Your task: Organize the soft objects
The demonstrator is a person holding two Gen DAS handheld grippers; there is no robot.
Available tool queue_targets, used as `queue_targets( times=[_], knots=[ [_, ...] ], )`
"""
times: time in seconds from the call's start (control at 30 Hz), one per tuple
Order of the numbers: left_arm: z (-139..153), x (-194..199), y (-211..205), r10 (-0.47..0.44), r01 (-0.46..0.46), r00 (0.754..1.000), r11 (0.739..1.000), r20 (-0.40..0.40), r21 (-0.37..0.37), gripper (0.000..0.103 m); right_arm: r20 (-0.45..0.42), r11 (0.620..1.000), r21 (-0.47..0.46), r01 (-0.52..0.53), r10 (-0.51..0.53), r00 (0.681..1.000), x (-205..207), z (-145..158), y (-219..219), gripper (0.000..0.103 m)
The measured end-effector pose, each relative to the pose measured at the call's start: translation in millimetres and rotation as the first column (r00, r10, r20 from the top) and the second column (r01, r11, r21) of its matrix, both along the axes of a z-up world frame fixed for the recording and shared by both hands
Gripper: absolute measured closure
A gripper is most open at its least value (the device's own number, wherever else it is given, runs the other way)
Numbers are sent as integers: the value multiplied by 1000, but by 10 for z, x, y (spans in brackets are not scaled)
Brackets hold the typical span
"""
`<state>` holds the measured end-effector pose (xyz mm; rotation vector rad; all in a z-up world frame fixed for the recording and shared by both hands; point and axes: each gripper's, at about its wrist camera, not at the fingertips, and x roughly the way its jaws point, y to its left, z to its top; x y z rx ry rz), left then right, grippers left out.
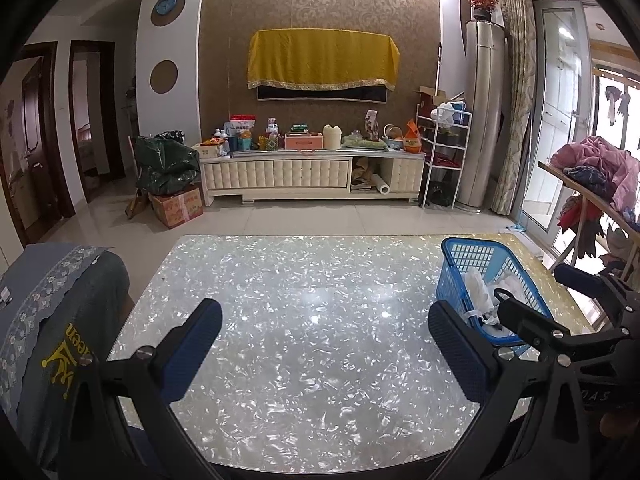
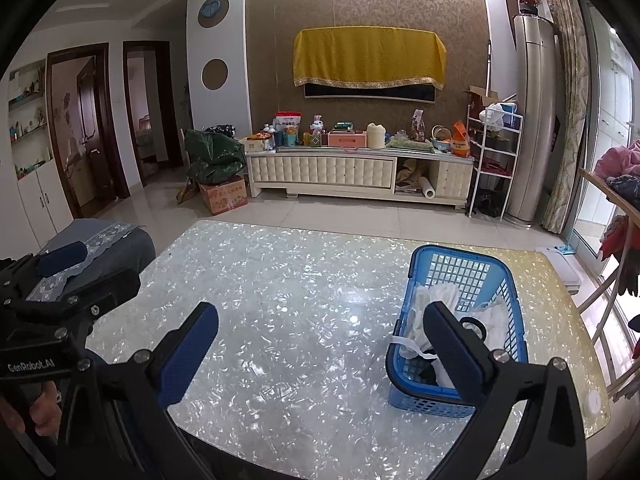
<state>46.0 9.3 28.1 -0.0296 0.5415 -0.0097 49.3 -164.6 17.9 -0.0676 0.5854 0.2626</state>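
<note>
A blue plastic basket (image 1: 452, 280) (image 2: 428, 400) stands on the right part of the shell-patterned table (image 1: 300, 300) (image 2: 300, 280). Inside it lie white soft cloths (image 1: 476, 288) (image 2: 432, 300) and something dark (image 2: 426, 368), partly hidden by a finger. My left gripper (image 1: 326, 344) (image 2: 96, 270) hangs open over the bare table, left of the basket, with nothing in it. Open as well, my right gripper (image 2: 322, 354) (image 1: 546, 296) hovers at the basket's near side; its right finger (image 2: 452, 352) overlaps the basket in this view.
A chair with a grey-blue embroidered cover (image 1: 60, 300) (image 2: 108, 240) stands at the table's left edge. A wooden rack piled with clothes (image 1: 596, 164) (image 2: 620, 160) is on the right. A small white round lid (image 2: 593, 402) lies near the table's right corner.
</note>
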Motion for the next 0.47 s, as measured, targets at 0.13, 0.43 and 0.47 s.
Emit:
queue_targets(
  times=[0.13,0.43,0.47],
  knots=[
    [8,0,16,6,-6,1000,1000,-2,-2,1,6,1000,2,3,-3,1000,-11,28,-4,0],
    [18,-20,11,-13,13,1000,1000,-1,-8,1,10,1000,5,4,-4,1000,-12,16,-3,0],
    [19,-23,9,-13,13,1000,1000,1,-8,1,11,1000,6,3,-3,1000,-15,15,-5,0]
  ],
)
